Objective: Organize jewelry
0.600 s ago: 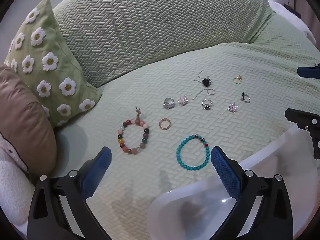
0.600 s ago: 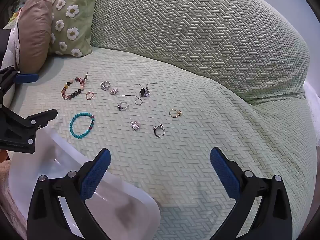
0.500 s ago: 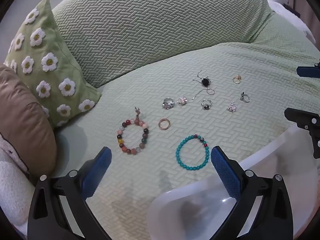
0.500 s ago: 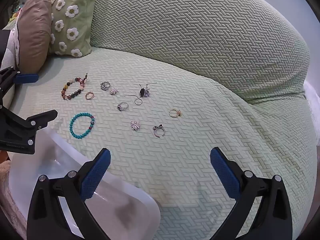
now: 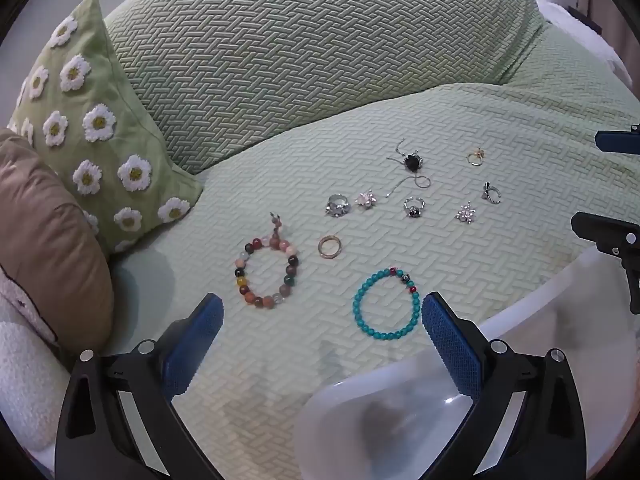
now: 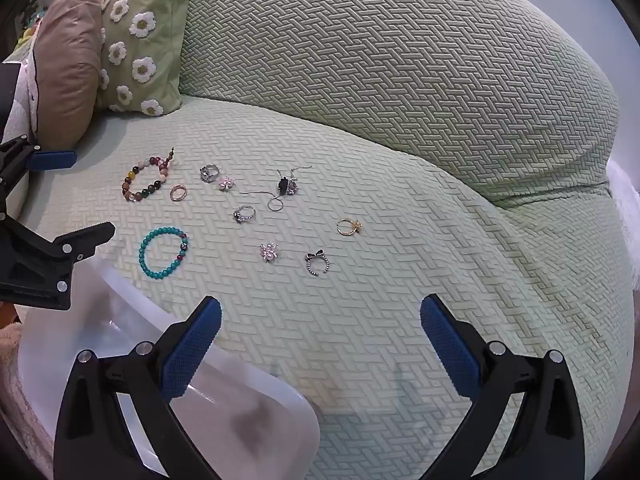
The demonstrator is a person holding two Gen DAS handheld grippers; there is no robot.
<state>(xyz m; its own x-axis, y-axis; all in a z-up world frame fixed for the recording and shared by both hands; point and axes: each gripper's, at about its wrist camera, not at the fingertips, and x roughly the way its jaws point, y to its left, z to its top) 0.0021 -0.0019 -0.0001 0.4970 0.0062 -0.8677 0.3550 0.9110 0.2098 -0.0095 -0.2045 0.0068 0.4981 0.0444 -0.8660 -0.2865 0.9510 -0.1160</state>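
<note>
Jewelry lies spread on a green sofa seat. A turquoise bead bracelet [image 5: 386, 304] [image 6: 163, 253] lies nearest, just ahead of my left gripper [image 5: 322, 334], which is open and empty. A multicolour bead bracelet [image 5: 266, 270] [image 6: 146, 178] lies to its left, a gold band ring [image 5: 330, 246] [image 6: 178, 192] between them. Further back are several rings, flower pieces and a black-pendant necklace [image 5: 412, 163] [image 6: 285, 186]. My right gripper [image 6: 320, 338] is open and empty, short of a bow ring [image 6: 318, 263].
A translucent plastic bin [image 5: 404, 408] [image 6: 132, 320] sits at the seat's front edge under both grippers. A daisy-print cushion [image 5: 88, 128] and a brown cushion [image 5: 44, 248] stand at the left. The sofa backrest [image 6: 400, 60] rises behind.
</note>
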